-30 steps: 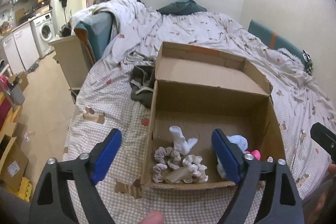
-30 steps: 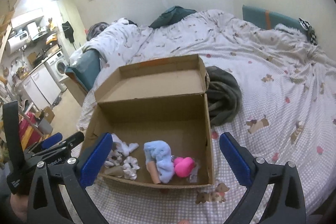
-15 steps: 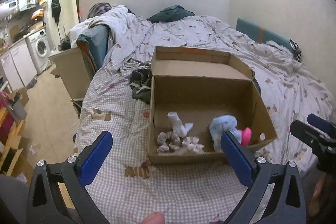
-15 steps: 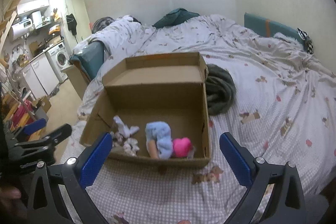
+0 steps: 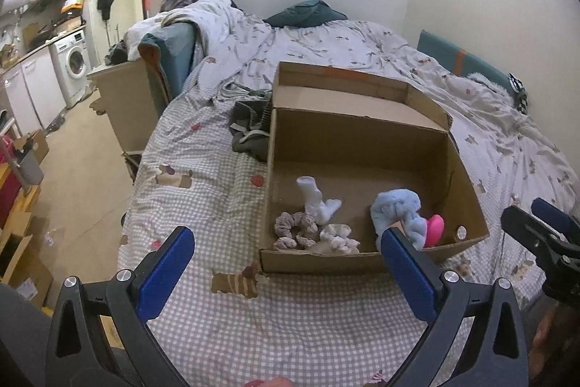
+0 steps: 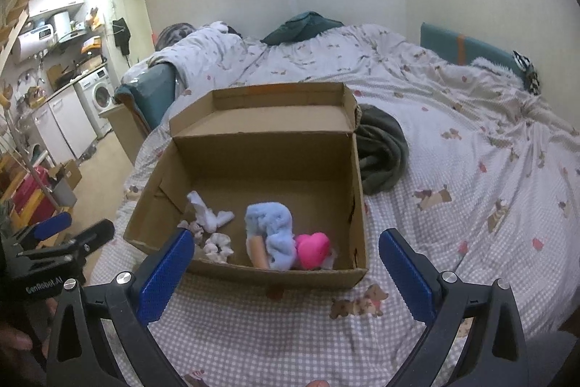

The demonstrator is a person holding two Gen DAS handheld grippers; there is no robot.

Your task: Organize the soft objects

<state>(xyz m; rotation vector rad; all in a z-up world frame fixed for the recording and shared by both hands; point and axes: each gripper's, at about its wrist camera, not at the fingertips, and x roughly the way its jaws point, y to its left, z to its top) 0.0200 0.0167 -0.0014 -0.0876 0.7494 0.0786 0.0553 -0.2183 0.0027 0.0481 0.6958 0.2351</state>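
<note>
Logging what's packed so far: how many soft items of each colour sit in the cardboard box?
White sock: 1
Pale scrunchies: 2, maybe more; bunched
Light blue fluffy item: 1
Pink heart: 1
Total: at least 5 in the cardboard box

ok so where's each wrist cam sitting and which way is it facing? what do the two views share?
Left wrist: on the left gripper, above the near edge of the bed, facing the open cardboard box from its left; own blue-padded fingers spread, right gripper at far right.
Right wrist: on the right gripper, facing the box head-on; own fingers spread, left gripper at lower left.
Shared: box, white sock, light blue plush, pink heart, dark garment.
</note>
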